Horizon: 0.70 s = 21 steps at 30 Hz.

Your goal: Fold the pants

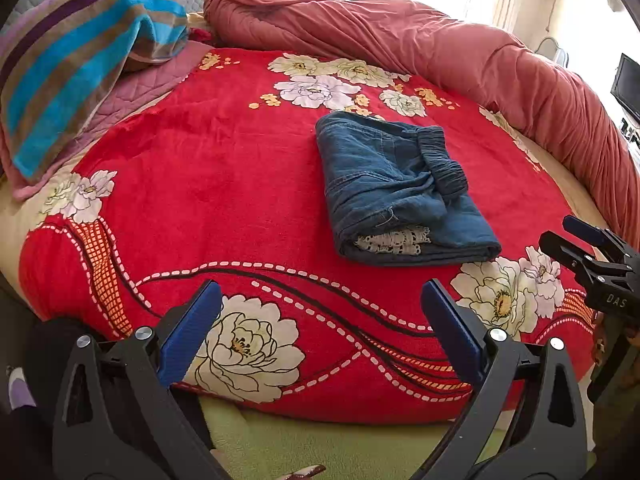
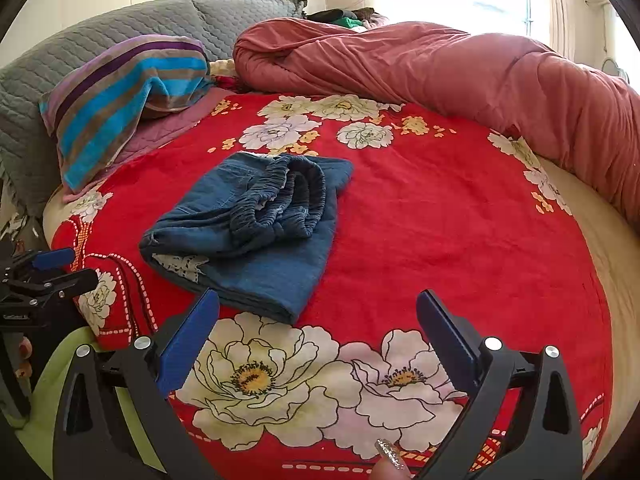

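Observation:
The blue denim pants (image 1: 396,184) lie folded into a compact bundle on the red flowered blanket (image 1: 224,184), elastic waistband on top, white lace showing at the near edge. They also show in the right wrist view (image 2: 256,232). My left gripper (image 1: 320,300) is open and empty, held back near the bed's front edge, below and left of the pants. My right gripper (image 2: 318,308) is open and empty, just in front of the pants' near corner. Each gripper shows in the other's view, the right one (image 1: 576,240) and the left one (image 2: 60,268).
A striped towel (image 1: 80,64) lies over a pillow at the back left. A rolled pink quilt (image 1: 440,48) curves along the back and right of the bed. A grey quilted headboard cushion (image 2: 120,24) stands behind. A green sheet (image 1: 320,440) covers the front edge.

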Available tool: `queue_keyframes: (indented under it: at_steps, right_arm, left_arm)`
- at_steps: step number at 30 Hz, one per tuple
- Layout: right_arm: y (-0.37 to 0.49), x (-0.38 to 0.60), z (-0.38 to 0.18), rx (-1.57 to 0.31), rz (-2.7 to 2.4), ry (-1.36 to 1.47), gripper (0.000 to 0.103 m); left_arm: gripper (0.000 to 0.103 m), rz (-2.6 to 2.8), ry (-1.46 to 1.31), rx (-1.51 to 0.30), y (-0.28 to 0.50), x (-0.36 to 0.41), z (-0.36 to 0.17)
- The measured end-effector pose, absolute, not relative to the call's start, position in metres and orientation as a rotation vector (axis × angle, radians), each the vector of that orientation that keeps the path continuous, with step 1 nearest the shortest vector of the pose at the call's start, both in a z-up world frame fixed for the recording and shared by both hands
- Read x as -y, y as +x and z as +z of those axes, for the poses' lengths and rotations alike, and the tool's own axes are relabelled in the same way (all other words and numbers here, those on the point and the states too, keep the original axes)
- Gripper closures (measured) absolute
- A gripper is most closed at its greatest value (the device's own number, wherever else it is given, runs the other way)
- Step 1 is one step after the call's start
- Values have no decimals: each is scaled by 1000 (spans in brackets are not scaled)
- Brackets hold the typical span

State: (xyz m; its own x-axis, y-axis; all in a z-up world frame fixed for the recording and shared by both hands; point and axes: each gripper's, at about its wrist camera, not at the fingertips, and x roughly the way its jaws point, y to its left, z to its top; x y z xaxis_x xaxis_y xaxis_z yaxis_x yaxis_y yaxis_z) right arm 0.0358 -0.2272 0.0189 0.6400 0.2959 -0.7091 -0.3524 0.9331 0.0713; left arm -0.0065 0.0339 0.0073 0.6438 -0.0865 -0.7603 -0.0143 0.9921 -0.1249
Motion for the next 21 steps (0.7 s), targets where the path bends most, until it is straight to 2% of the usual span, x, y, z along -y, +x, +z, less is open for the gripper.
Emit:
queue_keyframes:
  at_steps: [21]
  right_arm:
    - [40,231,16,-804,348,-74,5]
  left_arm:
    - [10,0,-100,-894,-2,-38,2]
